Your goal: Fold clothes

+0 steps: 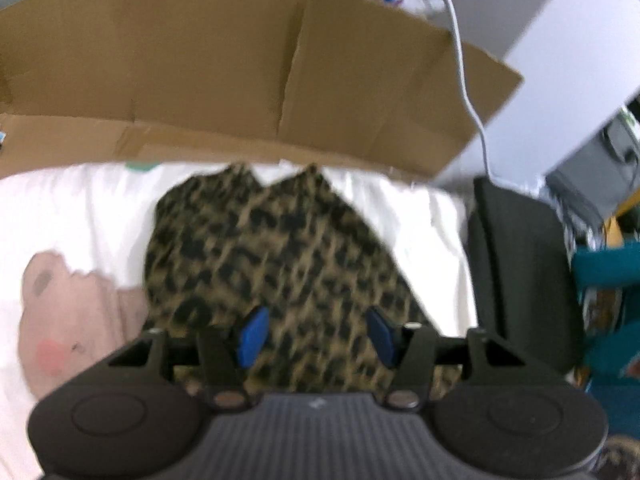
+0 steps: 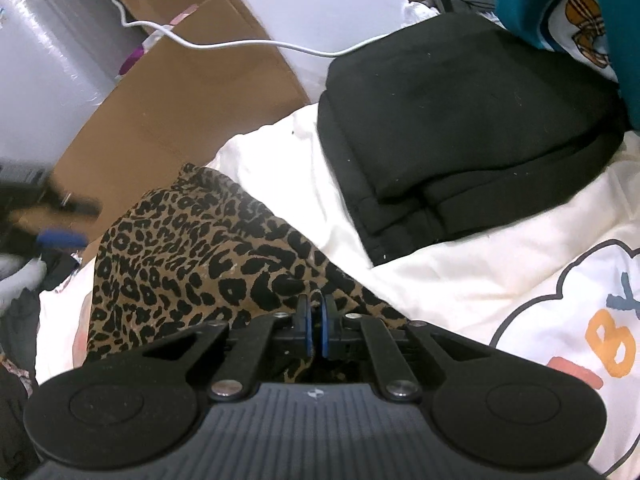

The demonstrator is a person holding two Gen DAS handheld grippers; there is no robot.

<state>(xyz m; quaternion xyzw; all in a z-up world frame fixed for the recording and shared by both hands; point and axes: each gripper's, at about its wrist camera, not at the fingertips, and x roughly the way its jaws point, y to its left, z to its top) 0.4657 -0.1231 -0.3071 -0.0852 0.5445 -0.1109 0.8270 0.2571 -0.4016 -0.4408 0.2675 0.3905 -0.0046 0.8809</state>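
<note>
A leopard-print garment [image 1: 260, 248] lies spread on a white printed sheet [image 1: 80, 208]. My left gripper [image 1: 316, 334] hovers over its near part. Its blue pads stand well apart with nothing between them, and this view is blurred by motion. In the right wrist view the same leopard-print garment [image 2: 180, 248] runs up to my right gripper [image 2: 316, 304]. Its pads are pressed together on a raised fold at the garment's edge. The left gripper's blue fingertip [image 2: 60, 238] shows as a blur at the far left of that view.
A folded black garment [image 2: 460, 128] lies on the white sheet [image 2: 440, 280] to the right. Flattened cardboard [image 1: 200, 60] stands behind the sheet, with a white cable [image 2: 240, 44] across it. A pink cloth with a face print [image 1: 72, 312] lies at the left, and a teal garment [image 2: 540, 0] hangs at the right.
</note>
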